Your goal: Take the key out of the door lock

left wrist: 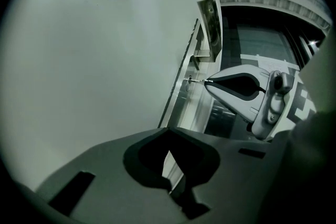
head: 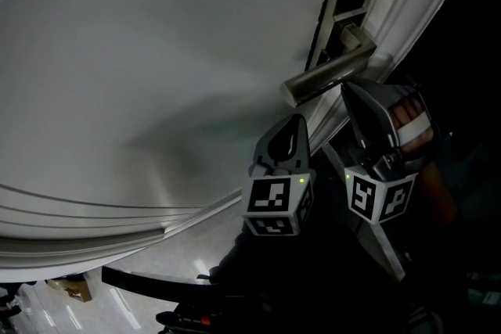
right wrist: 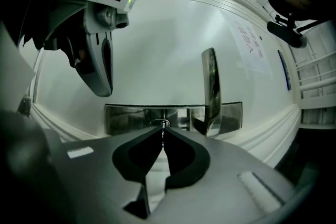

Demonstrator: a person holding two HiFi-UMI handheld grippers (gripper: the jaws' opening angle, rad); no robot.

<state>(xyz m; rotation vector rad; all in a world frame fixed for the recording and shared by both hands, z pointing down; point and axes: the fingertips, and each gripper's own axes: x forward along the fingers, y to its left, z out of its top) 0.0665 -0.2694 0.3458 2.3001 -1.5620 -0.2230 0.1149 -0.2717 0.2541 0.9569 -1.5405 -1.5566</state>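
Right gripper view shows the right gripper [right wrist: 163,128] pinching the key [right wrist: 163,137], which sits in the lock [right wrist: 161,123] beside the door handle [right wrist: 210,89]. Left gripper [left wrist: 168,134] hovers near the door [left wrist: 94,60], jaws pressed together on nothing.

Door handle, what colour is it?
The handle is shiny silver metal; the right gripper view shows it best.

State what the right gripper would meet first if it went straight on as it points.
The right gripper, shut on the key, points at the lock plate on the door. Straight on, its tips would probably meet that plate first, just beside the door handle.
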